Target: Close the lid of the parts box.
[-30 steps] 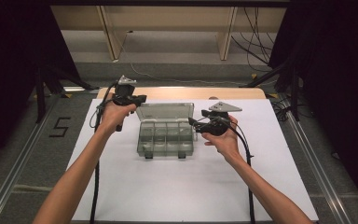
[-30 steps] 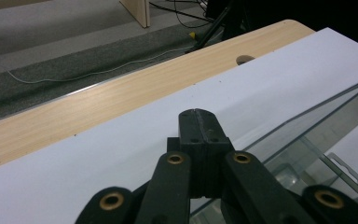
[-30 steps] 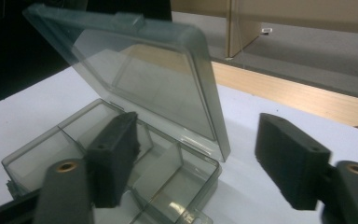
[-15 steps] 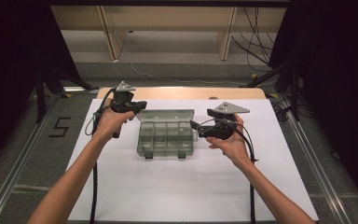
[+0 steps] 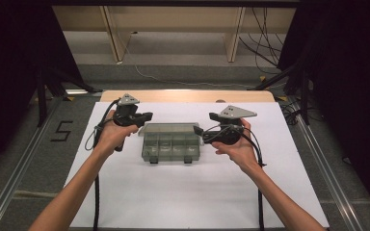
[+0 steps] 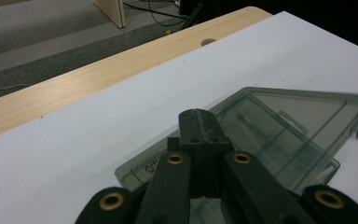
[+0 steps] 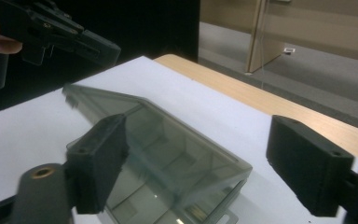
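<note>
Nearest the camera in the high view, two bare forearms reach up from the bottom edge over the white sheet that covers the table, a black cable trailing back from each hand. The left gripper is held just off the left end of a clear smoky plastic compartment box, its jaws pressed together, tip pointing across the box's raised lid. The right gripper sits at the box's right end with its jaws wide apart, the near corner of the lid lying between them (a spread that suits closing on the lid's edge, though whether either pad touches it I cannot tell from the blurred close view). The box lies at the middle of the sheet, latches toward the person, lid tilted partly up on its far hinge; its compartments look empty. Beyond the sheet runs the table's bare wooden edge, then grey floor and pale furniture legs.
</note>
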Motion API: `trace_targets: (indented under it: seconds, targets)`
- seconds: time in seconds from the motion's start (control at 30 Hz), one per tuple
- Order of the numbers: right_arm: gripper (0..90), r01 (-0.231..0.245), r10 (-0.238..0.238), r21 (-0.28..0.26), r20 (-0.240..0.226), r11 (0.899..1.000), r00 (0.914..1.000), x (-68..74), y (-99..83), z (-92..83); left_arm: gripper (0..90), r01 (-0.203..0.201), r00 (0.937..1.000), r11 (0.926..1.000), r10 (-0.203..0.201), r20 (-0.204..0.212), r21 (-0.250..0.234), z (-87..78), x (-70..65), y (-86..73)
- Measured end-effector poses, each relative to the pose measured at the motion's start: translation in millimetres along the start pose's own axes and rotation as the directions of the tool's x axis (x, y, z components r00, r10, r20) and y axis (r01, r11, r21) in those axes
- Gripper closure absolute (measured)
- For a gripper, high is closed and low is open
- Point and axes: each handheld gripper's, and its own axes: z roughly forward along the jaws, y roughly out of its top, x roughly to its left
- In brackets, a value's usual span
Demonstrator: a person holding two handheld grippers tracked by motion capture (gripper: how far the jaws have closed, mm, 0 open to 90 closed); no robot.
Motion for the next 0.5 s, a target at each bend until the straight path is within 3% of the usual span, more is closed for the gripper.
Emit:
trace_targets:
  seconds: [0.13,0.27,0.47,0.5]
  targets:
    - [37.8,0.032,-0.031,0.041,-0.037,0.999,0.9988,1.5,-4.3,4.3,89.5,-0.005,0.9999,1.0000,0.005,0.011,-0.005,-3.2,-5.1,-8.7]
    - [51.1,0.034,-0.028,0.091,-0.067,0.995,0.9973,3.8,-10.3,8.8,89.5,-0.011,0.9998,0.9999,0.011,0.019,-0.007,-6.6,-11.3,-22.3]
    - [71.6,0.077,-0.061,0.172,-0.092,0.982,0.9939,4.5,-21.9,14.8,89.5,-0.023,0.9995,0.9995,0.023,0.022,0.019,-8.0,-13.5,-36.7]
    - [74.6,0.082,-0.064,0.186,-0.101,0.979,0.9928,4.7,-23.1,14.9,89.5,-0.010,0.9998,0.9999,0.010,0.020,0.011,-7.7,-15.3,-40.4]
